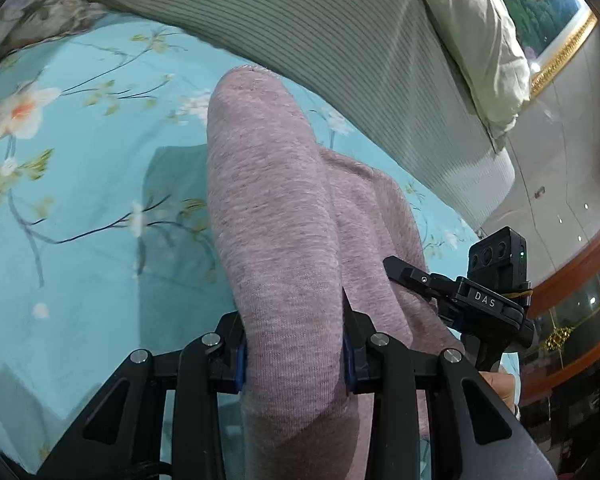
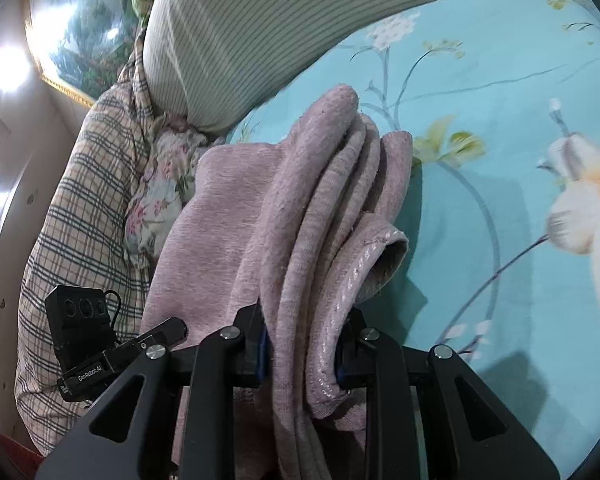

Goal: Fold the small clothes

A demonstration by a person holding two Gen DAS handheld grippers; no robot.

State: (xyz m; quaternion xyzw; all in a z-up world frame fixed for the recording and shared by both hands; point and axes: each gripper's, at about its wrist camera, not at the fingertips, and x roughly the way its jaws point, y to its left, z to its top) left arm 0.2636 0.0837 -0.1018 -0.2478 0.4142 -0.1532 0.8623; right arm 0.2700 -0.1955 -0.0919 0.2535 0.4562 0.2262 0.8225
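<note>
A small pink knit garment (image 1: 276,208) hangs between both grippers above a turquoise floral bedsheet (image 1: 80,152). My left gripper (image 1: 294,354) is shut on a smooth folded part of it. In the right wrist view the garment (image 2: 320,208) is bunched in several folds, with a hemmed edge (image 2: 364,264) curling open. My right gripper (image 2: 302,354) is shut on those folds. The other gripper shows at each view's edge, in the left wrist view (image 1: 496,292) and in the right wrist view (image 2: 84,344).
A striped grey-green blanket (image 1: 340,40) lies along the far side of the bed. A cream pillow (image 1: 480,40), a plaid pillow (image 2: 84,200) and a floral cloth (image 2: 160,192) lie by it. A framed painting (image 1: 548,12) hangs on the wall.
</note>
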